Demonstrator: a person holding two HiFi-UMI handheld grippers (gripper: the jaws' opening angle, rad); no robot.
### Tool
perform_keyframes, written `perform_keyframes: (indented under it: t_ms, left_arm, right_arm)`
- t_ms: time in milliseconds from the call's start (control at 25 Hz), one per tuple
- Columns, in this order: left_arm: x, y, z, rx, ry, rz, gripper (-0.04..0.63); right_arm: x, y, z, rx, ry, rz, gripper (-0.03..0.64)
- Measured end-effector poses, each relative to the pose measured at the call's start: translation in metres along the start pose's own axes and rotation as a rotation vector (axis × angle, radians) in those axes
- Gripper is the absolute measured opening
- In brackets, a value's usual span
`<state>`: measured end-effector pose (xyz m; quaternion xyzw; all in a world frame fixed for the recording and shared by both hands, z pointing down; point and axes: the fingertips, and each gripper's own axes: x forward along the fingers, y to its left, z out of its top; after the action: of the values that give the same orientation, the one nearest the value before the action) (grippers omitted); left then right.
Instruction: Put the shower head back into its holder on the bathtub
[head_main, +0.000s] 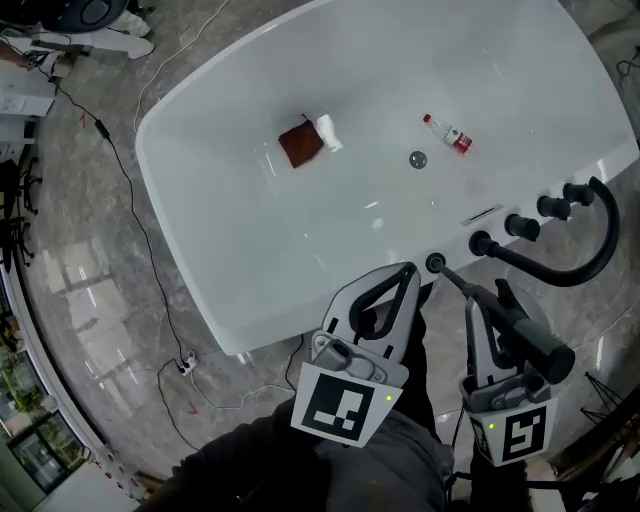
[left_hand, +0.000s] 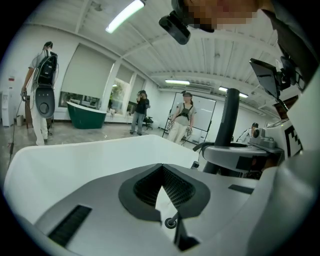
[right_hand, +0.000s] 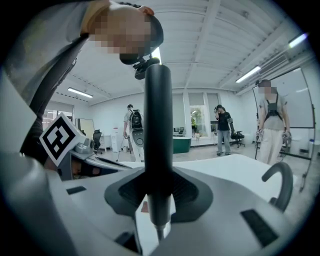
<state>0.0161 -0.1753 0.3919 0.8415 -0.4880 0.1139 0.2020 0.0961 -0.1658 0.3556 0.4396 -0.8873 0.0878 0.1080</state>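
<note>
The white bathtub (head_main: 250, 210) fills the head view. A black ring holder (head_main: 435, 263) sits on its near rim. My right gripper (head_main: 487, 300) is shut on the black shower head (head_main: 520, 335), which slants with its thin end right beside the holder; whether it touches I cannot tell. In the right gripper view the shower head (right_hand: 158, 125) stands upright between the pads of that gripper (right_hand: 159, 200). My left gripper (head_main: 405, 272) is shut and holds nothing, its tips just left of the holder. Seen from the left gripper view, its jaws (left_hand: 162, 172) meet over the tub's rim.
A curved black faucet spout (head_main: 590, 250) and black knobs (head_main: 522, 226) stand on the rim to the right. Inside the tub lie a brown cloth (head_main: 300, 145), a small bottle (head_main: 448, 134) and the drain (head_main: 417, 159). A cable (head_main: 130, 190) runs over the floor at the left.
</note>
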Motion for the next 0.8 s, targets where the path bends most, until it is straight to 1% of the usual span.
perform_keyframes:
  t_ms: [280,560,800]
  left_arm:
    - [0.002,-0.003,-0.007,0.010,0.026,-0.025,0.003]
    - [-0.003,-0.007,-0.021,0.030,0.066,-0.040,0.003]
    - [-0.009,-0.006,-0.041,0.055,0.104,-0.058,0.003]
  right_arm:
    - [0.003,-0.002,-0.008,0.002,0.001,-0.021,0.127]
    - [0.003,0.000,-0.027,-0.022,0.031,-0.025,0.129]
    - [0.004,-0.001,-0.046,-0.016,0.040,-0.041,0.127]
